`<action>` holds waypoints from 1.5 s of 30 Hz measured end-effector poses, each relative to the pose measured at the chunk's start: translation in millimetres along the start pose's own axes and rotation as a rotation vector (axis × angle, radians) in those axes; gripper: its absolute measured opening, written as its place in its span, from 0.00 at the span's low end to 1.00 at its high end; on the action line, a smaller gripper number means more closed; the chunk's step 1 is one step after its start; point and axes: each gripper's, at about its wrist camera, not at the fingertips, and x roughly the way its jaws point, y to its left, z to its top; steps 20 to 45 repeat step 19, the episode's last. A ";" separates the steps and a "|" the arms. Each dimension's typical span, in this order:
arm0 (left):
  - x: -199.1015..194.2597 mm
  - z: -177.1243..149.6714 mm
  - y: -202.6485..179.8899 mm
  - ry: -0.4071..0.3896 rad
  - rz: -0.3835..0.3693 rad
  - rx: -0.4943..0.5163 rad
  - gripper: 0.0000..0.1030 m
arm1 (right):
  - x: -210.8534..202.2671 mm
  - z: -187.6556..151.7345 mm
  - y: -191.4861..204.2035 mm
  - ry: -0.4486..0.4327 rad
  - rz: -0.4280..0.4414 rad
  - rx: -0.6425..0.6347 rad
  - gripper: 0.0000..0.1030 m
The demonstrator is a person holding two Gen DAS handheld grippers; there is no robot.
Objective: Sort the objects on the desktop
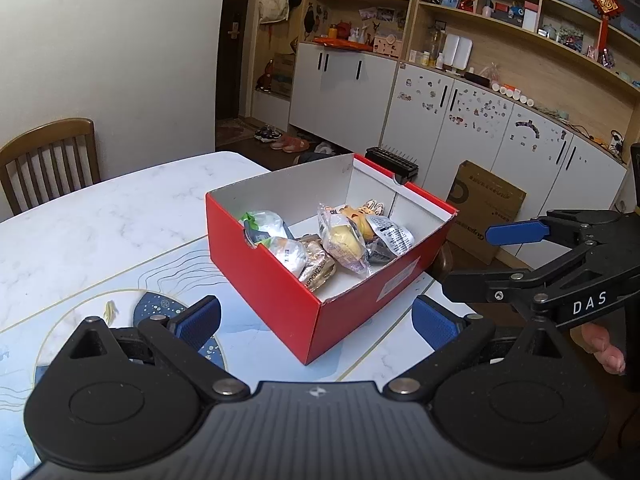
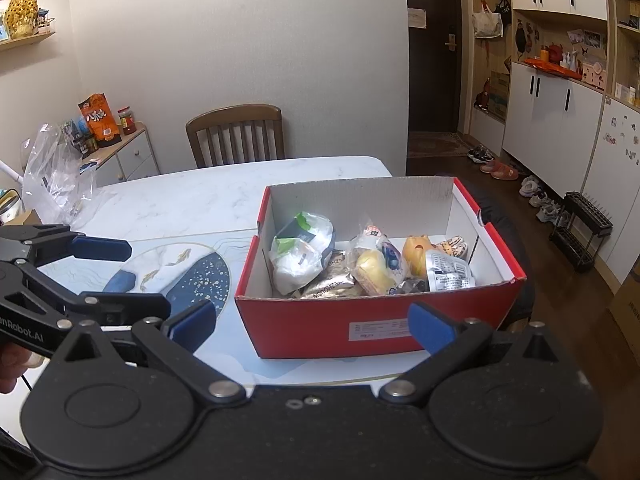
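Plainly the red box (image 1: pixel 280 292) is the heart of it: it sits at the centre of both frames on the marble table (image 1: pixel 120 208), open-topped, with wrapped snacks (image 2: pixel 300 256) piled along its floor, among them a yellow bun in clear film (image 2: pixel 374 270), a silver printed packet (image 2: pixel 448 270) and a small orange figure (image 2: pixel 416 252). No loose item shows on the table near it, so the sorting looks close to finished, or about to start from the box.

Both tools are empty with jaws spread wide: the left gripper (image 1: pixel 316 320) along the bottom of its own view, the right gripper (image 2: pixel 312 320) likewise. If something is to be lifted out, I would come down from above, clear of the cardboard walls, and pinch a packet at its crimped edge rather than its puffy middle, since the film will likely slip and crush.

The left view looks at the box corner-on and shows shelves (image 1: pixel 520 20) and white cabinets (image 1: pixel 460 120) in its upper right. The right view looks squarely over the long labelled wall, so the contents read better, and it alone shows the clear plastic bag (image 2: pixel 56 176) on the table's edge at middle left and a side cabinet with jars (image 2: pixel 116 144). A wooden chair (image 2: pixel 236 136) appears in both.
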 end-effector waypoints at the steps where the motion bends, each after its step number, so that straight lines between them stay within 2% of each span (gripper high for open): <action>1: 0.8 0.3 0.0 0.002 -0.002 -0.001 0.99 | 0.2 -0.1 -0.7 0.000 0.002 0.001 1.00; 19: 17.8 12.8 -17.7 -0.010 0.044 0.022 0.99 | 2.3 3.5 -26.0 -0.008 -0.009 0.022 1.00; 45: 17.8 12.8 -17.7 -0.010 0.044 0.022 0.99 | 2.3 3.5 -26.0 -0.008 -0.009 0.022 1.00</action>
